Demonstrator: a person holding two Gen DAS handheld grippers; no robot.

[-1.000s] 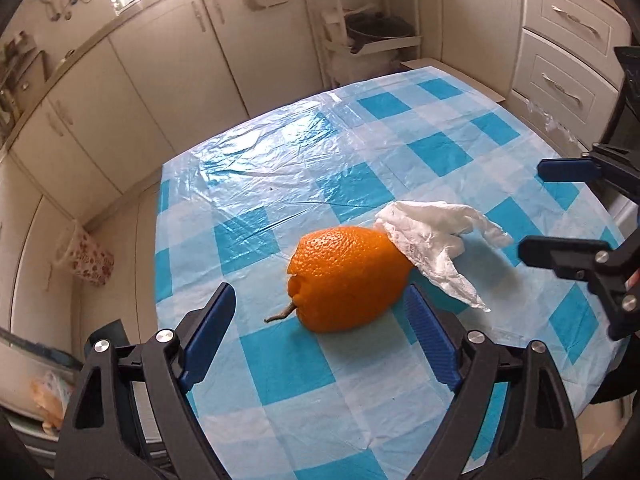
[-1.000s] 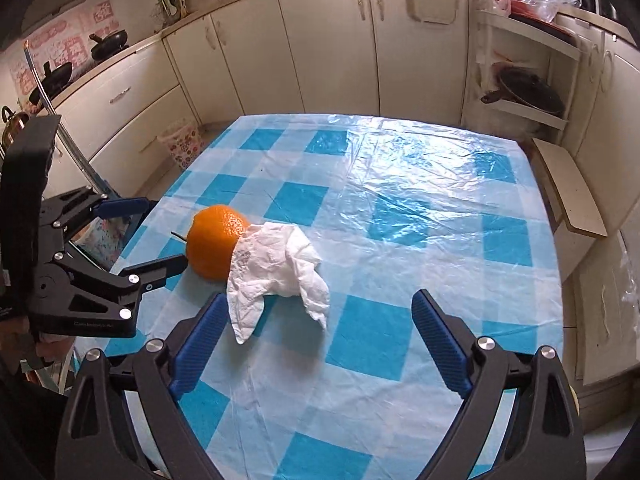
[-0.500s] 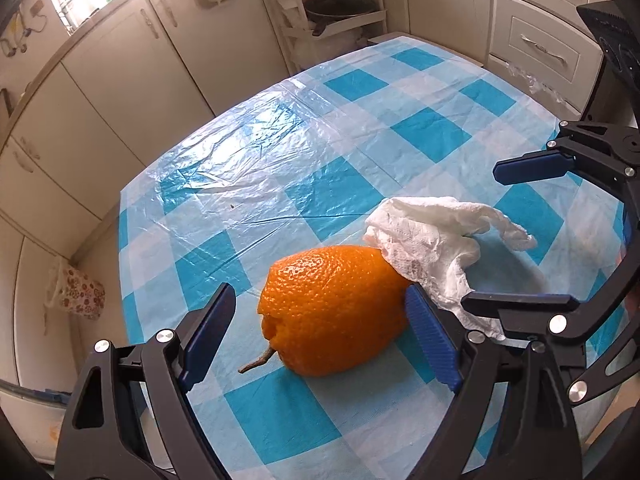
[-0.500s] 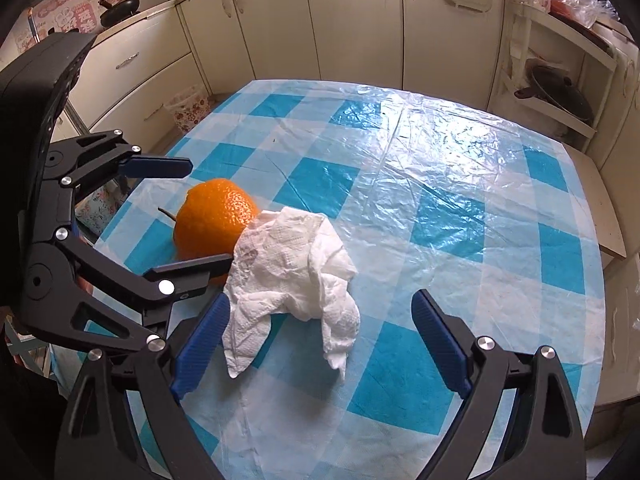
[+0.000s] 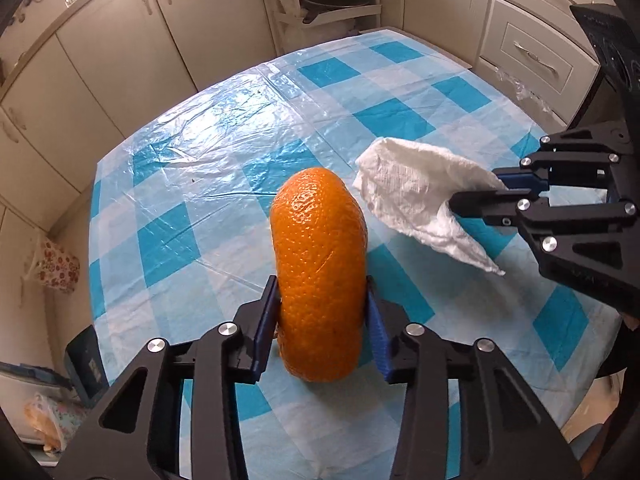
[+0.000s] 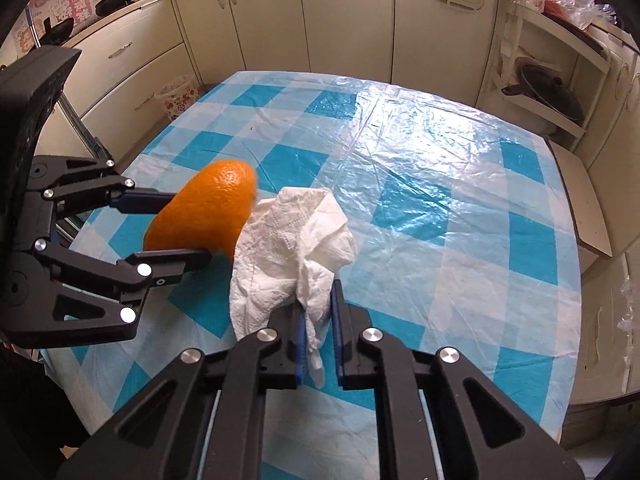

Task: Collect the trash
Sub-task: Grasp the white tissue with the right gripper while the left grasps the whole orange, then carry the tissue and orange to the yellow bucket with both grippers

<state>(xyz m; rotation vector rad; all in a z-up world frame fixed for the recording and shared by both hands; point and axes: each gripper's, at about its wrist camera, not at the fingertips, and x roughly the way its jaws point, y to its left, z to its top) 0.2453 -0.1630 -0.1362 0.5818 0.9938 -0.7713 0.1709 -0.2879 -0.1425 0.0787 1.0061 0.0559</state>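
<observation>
Worktop (image 5: 200,208) under a slick blue-check plastic cloth; nothing else on it but your two items, and no bin shows on it. A floral bag (image 6: 176,96) sits on the floor by the cabinets, maybe the drop spot, can't confirm.

Left tongs (image 5: 322,320): jaws closing, blue pads pressed on both flanks of the orange peel (image 5: 320,272), which stands tall between them, low over the near part of the worktop. Risks:
- The rind looks hollow and squashed, so it will likely give as the jaws close; it could buckle and slip out when you lift.
- The pads hold only its lower half. Top-heavy, so a quick swing or wrist roll may tip it out forward.
- The skin looks waxy and smooth, little friction.

Right tongs (image 6: 318,320): jaws closing, nearly together, pinching a thin fold of the crumpled white paper napkin (image 6: 292,256). Most of it bunches loose beyond the tips, clear of the cloth as far as I can tell. Risks:
- Only a narrow bit is caught; a fast move could tear it or pull it free.
- The napkin touches or overlaps the peel in the right wrist view, so the two may snag. Separate the hands before travelling.
</observation>
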